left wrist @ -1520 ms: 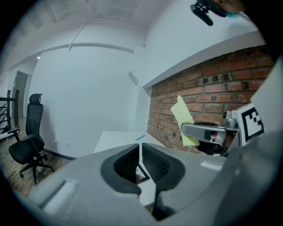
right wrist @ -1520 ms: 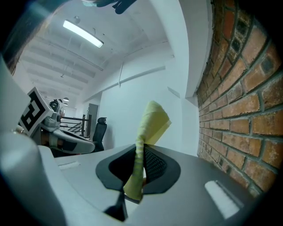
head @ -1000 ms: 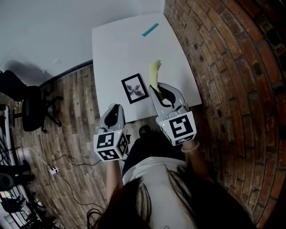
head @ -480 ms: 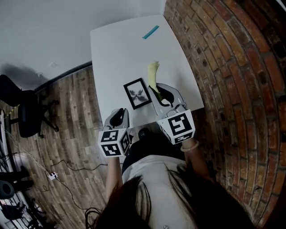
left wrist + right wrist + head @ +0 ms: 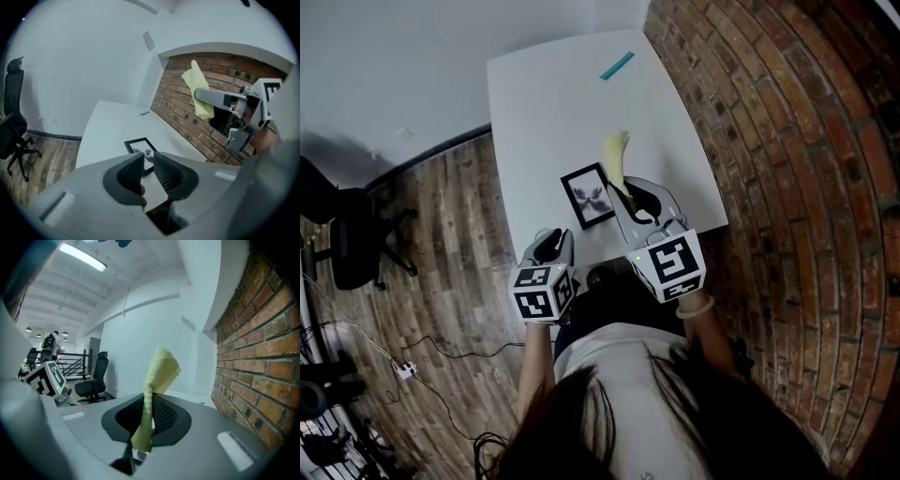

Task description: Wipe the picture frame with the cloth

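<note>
Picture frame (image 5: 588, 196) first: black-edged, lying flat on the white table (image 5: 544, 103), close to the table's near edge, with a dark print under the glass. Nothing is touching it right now.

Just to the right of the frame, there's the cloth (image 5: 614, 157), yellow, gathered into a narrow strip. The right gripper (image 5: 633, 192) has it pinched tight between its jaws, and the right gripper view shows the fabric squeezed in the middle and fanning out above the tips. From the left gripper view the cloth (image 5: 199, 91) is up in the air against the brick wall (image 5: 187, 122), clear of the frame (image 5: 140, 146).

On the frame's near-left side sits the left gripper (image 5: 548, 246), at the table's edge and short of the frame. Its jaws stand a narrow gap apart and have just been opening. Nothing is between them; through the slit you see only tabletop and the frame's near corner beyond the tips.

Well beyond the frame, at the table's far end, lies a small teal strip (image 5: 616, 65). Right of the frame, past the table's edge, runs the brick wall. Left of the frame there's wood-plank floor (image 5: 459, 216), and further left again a black office chair (image 5: 352, 244).
</note>
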A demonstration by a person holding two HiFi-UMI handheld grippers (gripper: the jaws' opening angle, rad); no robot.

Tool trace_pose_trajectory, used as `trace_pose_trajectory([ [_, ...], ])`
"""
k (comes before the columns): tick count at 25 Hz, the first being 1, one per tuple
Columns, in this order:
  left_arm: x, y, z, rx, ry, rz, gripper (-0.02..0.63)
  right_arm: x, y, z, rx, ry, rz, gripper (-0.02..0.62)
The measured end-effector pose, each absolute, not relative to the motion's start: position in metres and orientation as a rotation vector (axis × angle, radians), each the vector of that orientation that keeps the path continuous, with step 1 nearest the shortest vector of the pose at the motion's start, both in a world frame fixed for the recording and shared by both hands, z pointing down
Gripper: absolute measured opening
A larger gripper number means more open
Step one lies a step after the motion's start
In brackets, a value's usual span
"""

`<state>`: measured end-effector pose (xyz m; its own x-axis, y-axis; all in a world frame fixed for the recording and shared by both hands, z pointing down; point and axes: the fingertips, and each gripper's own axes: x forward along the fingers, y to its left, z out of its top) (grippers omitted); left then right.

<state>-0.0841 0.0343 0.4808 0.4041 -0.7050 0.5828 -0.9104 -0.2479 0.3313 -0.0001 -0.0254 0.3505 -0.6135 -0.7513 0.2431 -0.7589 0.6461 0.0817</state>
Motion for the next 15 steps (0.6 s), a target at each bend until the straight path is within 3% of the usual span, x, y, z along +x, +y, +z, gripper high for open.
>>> trace_pose_trajectory([
  [15, -0.081, 0.029, 0.507, 1.912, -1.356, 0.404, 0.067, -0.004, -0.041, 0.367, 1.076, -2.621, 0.083, 0.032],
])
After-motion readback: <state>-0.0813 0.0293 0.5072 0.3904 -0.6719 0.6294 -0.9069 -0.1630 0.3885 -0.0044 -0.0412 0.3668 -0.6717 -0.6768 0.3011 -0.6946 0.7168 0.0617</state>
